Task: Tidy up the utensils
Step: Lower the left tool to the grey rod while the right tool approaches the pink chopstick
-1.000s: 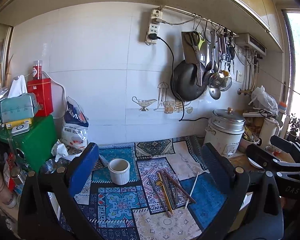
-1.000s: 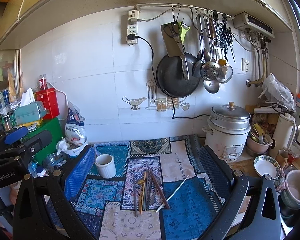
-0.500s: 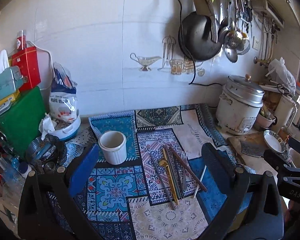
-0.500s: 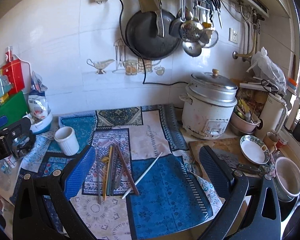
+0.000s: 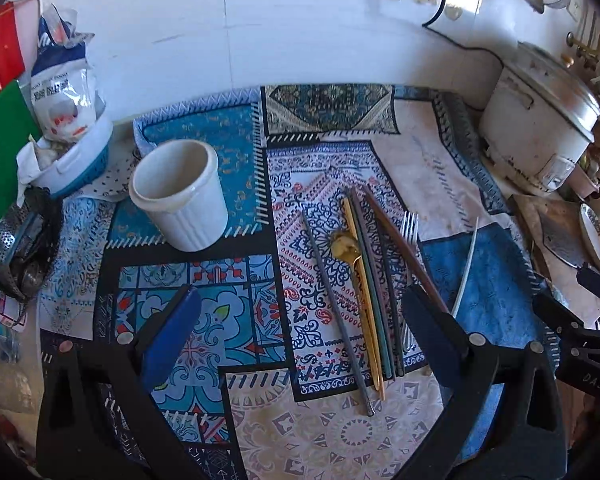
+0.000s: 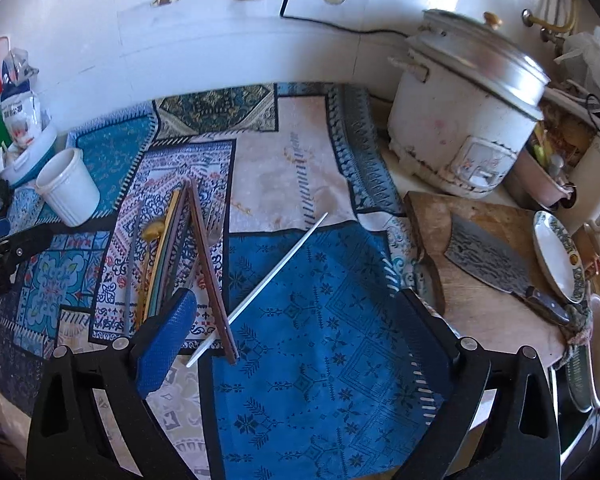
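Observation:
A white ribbed cup (image 5: 180, 194) stands empty on the patterned mat (image 5: 204, 128); it also shows in the right wrist view (image 6: 69, 187). Right of it lies a bundle of utensils: a grey chopstick (image 5: 336, 312), a gold spoon (image 5: 350, 252), a fork (image 5: 409, 226), brown chopsticks (image 5: 400, 244) and a white chopstick (image 5: 466, 268). My left gripper (image 5: 300, 308) is open above the mat, just in front of the bundle. My right gripper (image 6: 296, 312) is open over the blue patch, with the white chopstick (image 6: 260, 288) between its fingers' lines.
A rice cooker (image 6: 468, 112) stands at the back right. A cutting board (image 6: 496, 272) with a cleaver (image 6: 488, 260) and a plate (image 6: 556, 256) lie right of the mat. A bag in a basket (image 5: 66, 120) and a metal strainer (image 5: 20, 240) sit left.
Both grippers have tilted down and moved closer to the counter. The utensils and cup now fill the views; the wall hooks have left the frame. Nothing was picked up.

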Demonstrator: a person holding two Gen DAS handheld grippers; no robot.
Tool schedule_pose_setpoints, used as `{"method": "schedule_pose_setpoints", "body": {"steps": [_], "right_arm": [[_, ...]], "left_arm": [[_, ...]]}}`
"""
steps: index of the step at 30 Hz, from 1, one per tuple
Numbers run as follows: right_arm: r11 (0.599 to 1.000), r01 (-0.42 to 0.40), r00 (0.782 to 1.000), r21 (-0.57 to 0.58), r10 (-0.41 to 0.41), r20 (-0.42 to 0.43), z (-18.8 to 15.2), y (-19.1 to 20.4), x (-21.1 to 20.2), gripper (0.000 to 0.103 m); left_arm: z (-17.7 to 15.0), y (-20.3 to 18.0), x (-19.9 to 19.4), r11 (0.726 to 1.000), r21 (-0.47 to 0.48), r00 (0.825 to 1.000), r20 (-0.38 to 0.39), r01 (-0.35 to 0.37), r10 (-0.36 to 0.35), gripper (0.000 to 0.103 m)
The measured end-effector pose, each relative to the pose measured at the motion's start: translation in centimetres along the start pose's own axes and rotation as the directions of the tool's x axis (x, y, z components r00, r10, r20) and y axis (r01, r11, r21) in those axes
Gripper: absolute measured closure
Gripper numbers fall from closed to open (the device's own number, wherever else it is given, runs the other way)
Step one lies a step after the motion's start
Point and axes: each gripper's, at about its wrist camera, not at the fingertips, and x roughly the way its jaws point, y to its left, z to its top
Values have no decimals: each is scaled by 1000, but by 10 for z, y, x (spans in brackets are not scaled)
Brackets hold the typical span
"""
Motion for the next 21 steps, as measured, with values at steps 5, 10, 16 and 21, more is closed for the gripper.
{"method": "schedule_pose_setpoints", "body": {"steps": [5,10,16,21], "right_arm": [[994,-102,992,-27,99,-80,18,5,41,23],[979,-199,967,-46,189,-172,33,9,78,32],[955,-285,923,-80,251,-293,39,18,114,55],[937,-336,896,-98,286,-340,42,22,127,57]], "left_arm": [[2,-2,41,1000,-19,994,-105,4,-6,2],[5,-3,77,999,-44,982,-190,-11,2,2],[6,-4,103,997,-47,969,-243,-57,43,9],[5,-4,114,997,-34,957,-285,-64,52,13]]}}
